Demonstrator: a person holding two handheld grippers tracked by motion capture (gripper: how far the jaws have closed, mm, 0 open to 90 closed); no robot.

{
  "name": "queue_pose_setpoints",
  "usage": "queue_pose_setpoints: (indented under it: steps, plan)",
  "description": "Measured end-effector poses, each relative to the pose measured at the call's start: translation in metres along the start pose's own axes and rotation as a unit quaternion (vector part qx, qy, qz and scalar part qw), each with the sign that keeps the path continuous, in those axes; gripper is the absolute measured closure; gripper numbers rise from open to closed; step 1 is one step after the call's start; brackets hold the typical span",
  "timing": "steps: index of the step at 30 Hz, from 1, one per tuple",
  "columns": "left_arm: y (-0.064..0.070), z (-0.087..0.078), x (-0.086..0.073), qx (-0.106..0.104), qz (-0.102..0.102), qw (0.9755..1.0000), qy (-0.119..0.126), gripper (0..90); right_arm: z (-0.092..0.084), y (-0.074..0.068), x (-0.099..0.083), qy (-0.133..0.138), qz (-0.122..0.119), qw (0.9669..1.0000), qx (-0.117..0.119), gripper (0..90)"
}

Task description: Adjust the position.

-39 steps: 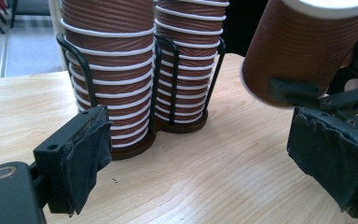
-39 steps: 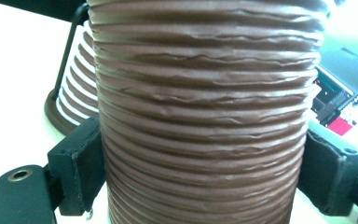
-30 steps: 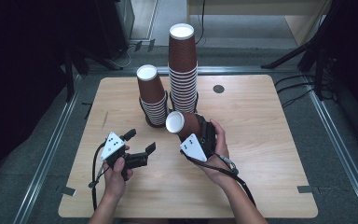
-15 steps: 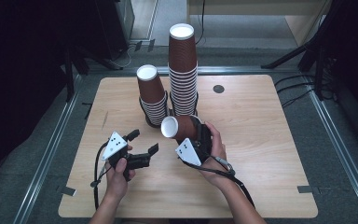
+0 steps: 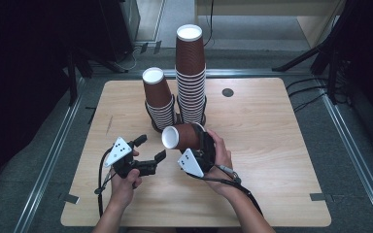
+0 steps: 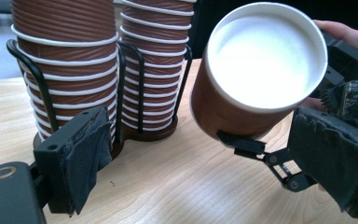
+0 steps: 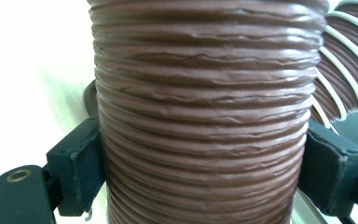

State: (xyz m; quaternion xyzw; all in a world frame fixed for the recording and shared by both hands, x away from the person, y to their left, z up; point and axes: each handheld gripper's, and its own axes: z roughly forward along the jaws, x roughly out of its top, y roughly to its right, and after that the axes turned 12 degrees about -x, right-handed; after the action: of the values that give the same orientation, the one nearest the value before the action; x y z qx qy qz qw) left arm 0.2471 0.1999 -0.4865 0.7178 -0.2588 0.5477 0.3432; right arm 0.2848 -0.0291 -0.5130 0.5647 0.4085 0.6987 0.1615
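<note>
- Hovering low over wooden table (image 5: 281, 145), left gripper (image 5: 151, 149), jaws spread wide, nothing between.
- Clamped in right gripper (image 5: 201, 145) just right of it: brown ribbed paper cup (image 5: 184, 137), on its side above the table, white inside, rolled white rim facing the left gripper.
- Behind: short cup stack (image 5: 158, 99) and tall cup stack (image 5: 191, 73) in black wire holder (image 6: 135, 84).

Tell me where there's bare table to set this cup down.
Bare wood lies right of the tall stack, around the dark round hole, and along the table near edge. It is crowded around the short stack, held cup and left gripper.
</note>
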Motion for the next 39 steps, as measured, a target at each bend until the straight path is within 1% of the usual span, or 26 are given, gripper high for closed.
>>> queue_pose_setpoints:
  steps: [3,8,13,17,21,22,25,28,29,30,31,34,37,39]
  plan:
    - [0.002,0.002,0.000,-0.002,0.006,1.0000,-0.008,6.3,0.000,-0.002,0.001,0.003,-0.004,1.0000,0.002,13.6]
    - [0.005,0.006,-0.001,-0.008,0.012,0.9998,-0.016,6.3,0.000,-0.006,0.003,0.009,-0.019,0.9998,0.005,13.6]
    - [0.006,0.006,0.000,-0.012,0.011,0.9997,-0.015,6.4,0.000,-0.010,0.006,0.016,-0.032,0.9993,0.005,13.6]
    - [0.007,0.007,0.000,-0.017,0.011,0.9997,-0.015,6.4,0.000,-0.014,0.010,0.021,-0.041,0.9989,0.007,13.6]
    - [0.007,0.007,0.000,-0.024,0.012,0.9995,-0.017,6.4,0.000,-0.017,0.013,0.028,-0.058,0.9979,0.011,13.6]
    - [0.007,0.007,0.000,-0.024,0.012,0.9995,-0.017,6.4,0.000,-0.017,0.013,0.028,-0.058,0.9979,0.011,13.6]
    - [0.007,0.007,0.001,-0.028,0.006,0.9995,-0.011,7.3,0.000,-0.020,0.014,0.036,-0.072,0.9967,0.014,13.6]
    - [0.007,0.007,0.001,-0.030,0.004,0.9995,-0.011,7.4,0.000,-0.022,0.016,0.040,-0.079,0.9960,0.015,13.5]
    - [0.007,0.007,0.001,-0.030,0.003,0.9995,-0.011,8.1,0.000,-0.023,0.016,0.040,-0.079,0.9959,0.016,13.5]
    - [0.008,0.007,0.002,-0.027,0.002,0.9996,-0.009,11.5,0.000,-0.023,0.016,0.042,-0.083,0.9955,0.016,13.5]
    - [0.008,0.007,0.002,-0.028,0.001,0.9996,-0.009,12.5,0.000,-0.024,0.017,0.043,-0.084,0.9954,0.017,13.5]
    - [0.007,0.007,0.002,-0.030,-0.004,0.9995,-0.007,13.8,0.000,-0.024,0.017,0.047,-0.088,0.9949,0.018,13.4]
    - [0.006,0.007,0.002,-0.033,-0.008,0.9994,-0.011,15.7,0.000,-0.024,0.018,0.049,-0.089,0.9947,0.017,13.4]
    - [0.007,0.007,0.002,-0.032,-0.006,0.9994,-0.011,20.7,0.000,-0.024,0.018,0.051,-0.092,0.9943,0.017,13.4]
